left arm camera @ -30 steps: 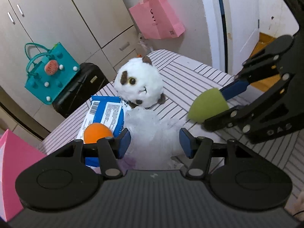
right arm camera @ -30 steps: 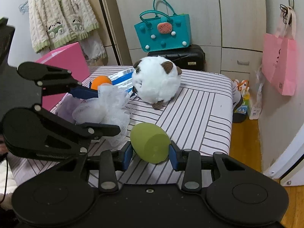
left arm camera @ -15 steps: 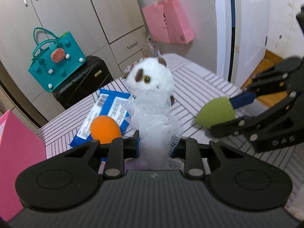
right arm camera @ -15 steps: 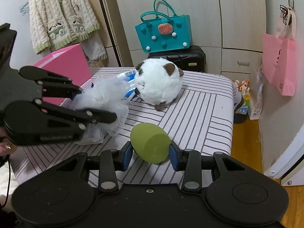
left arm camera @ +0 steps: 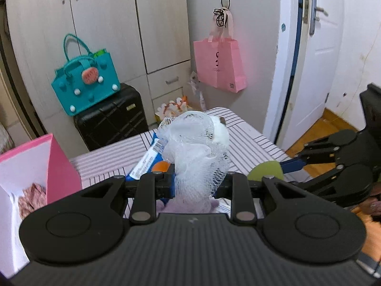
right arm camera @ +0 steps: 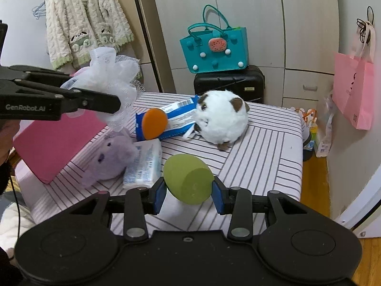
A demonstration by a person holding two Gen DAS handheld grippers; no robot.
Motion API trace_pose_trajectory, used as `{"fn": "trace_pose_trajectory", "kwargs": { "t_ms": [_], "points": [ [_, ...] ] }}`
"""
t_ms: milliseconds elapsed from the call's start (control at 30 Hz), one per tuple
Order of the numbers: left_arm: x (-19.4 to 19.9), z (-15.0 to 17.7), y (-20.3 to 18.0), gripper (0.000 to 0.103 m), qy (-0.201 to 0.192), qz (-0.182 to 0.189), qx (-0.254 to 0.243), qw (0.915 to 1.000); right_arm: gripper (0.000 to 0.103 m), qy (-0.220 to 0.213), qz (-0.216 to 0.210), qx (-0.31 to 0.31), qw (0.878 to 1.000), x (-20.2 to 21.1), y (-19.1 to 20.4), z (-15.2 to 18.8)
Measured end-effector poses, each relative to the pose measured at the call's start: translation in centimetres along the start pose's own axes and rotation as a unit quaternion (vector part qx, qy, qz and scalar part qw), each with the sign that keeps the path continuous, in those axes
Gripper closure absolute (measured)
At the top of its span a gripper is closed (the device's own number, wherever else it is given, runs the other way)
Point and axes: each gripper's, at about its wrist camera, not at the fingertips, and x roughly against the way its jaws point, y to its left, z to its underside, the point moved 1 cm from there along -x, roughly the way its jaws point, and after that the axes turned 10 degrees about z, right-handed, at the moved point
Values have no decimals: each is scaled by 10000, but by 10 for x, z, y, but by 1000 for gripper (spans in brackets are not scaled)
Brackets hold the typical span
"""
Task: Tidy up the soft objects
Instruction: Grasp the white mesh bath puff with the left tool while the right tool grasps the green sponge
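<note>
My left gripper (left arm camera: 194,184) is shut on a white mesh bath pouf (left arm camera: 196,152) and holds it well above the striped table (right arm camera: 257,152); the pouf also shows in the right wrist view (right arm camera: 114,78). My right gripper (right arm camera: 188,194) is shut on a green egg-shaped sponge (right arm camera: 189,178), held over the table's near edge; the sponge also shows in the left wrist view (left arm camera: 266,170). On the table lie a white-and-brown round plush (right arm camera: 221,119), an orange sponge (right arm camera: 153,124) and a purple plush (right arm camera: 107,157).
A pink open box (left arm camera: 31,166) stands at the table's left; something reddish lies inside. A blue packet (right arm camera: 176,116) and a white tissue pack (right arm camera: 142,164) lie on the table. A teal bag (right arm camera: 214,47) sits on a black suitcase (right arm camera: 229,83) behind. The door is on the right.
My left gripper closed on the mesh pouf and lifted it up off the table, uncovering the purple plush and tissue pack. My right gripper kept hold of the green sponge, nearly still.
</note>
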Motion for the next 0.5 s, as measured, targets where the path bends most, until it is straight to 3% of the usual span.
{"fn": "trace_pose_trajectory", "kwargs": {
  "t_ms": [233, 500],
  "points": [
    [28, 0, 14, 78, 67, 587, 581, 9966, 57, 142, -193, -117, 9996, 21, 15, -10],
    [62, 7, 26, 77, 261, 572, 842, 9945, 56, 513, -638, -295, 9962, 35, 37, -21]
  ]
}}
